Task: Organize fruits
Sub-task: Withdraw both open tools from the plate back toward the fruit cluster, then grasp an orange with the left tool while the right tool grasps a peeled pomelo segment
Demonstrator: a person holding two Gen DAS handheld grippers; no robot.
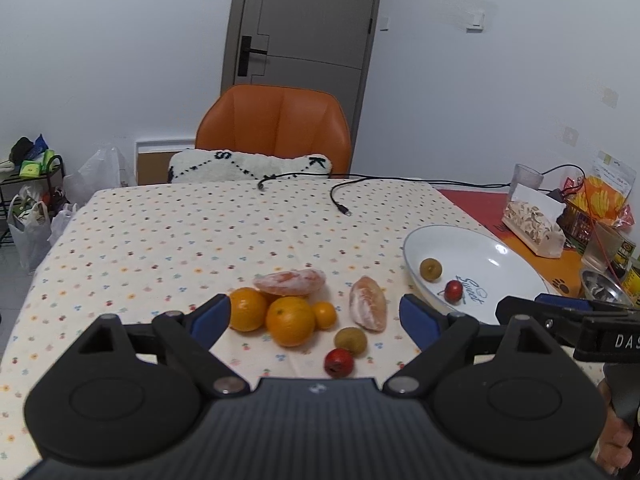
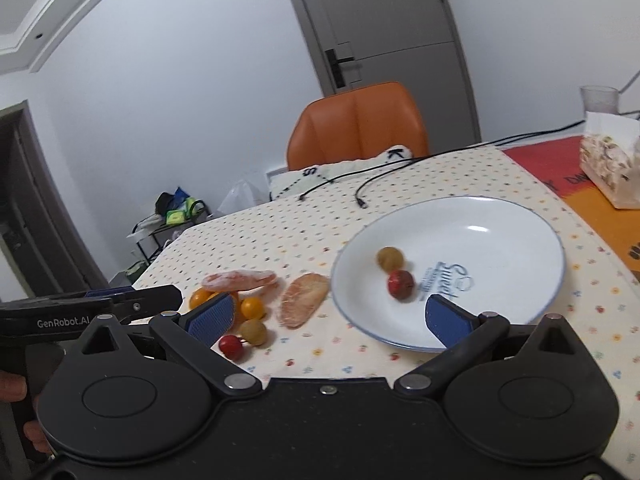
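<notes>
While plate (image 2: 500,216) holds two, seven outside.

In the right view, the left tongs' pad (image 2: 212,317) hides part of the oranges (image 2: 200,298). The plate's (image 2: 460,216) fruits (image 2: 400,284) are blurred. The tissue pack (image 2: 610,160) is cut off at right.

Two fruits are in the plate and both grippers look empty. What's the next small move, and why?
Probably lower the open left gripper onto the small red fruit on the tablecloth, nearest its fingers. The plate already holds one red fruit and one brownish-green fruit, while the oranges, peeled segments and a second brownish-green fruit are still outside it. The right gripper is also open.
</notes>
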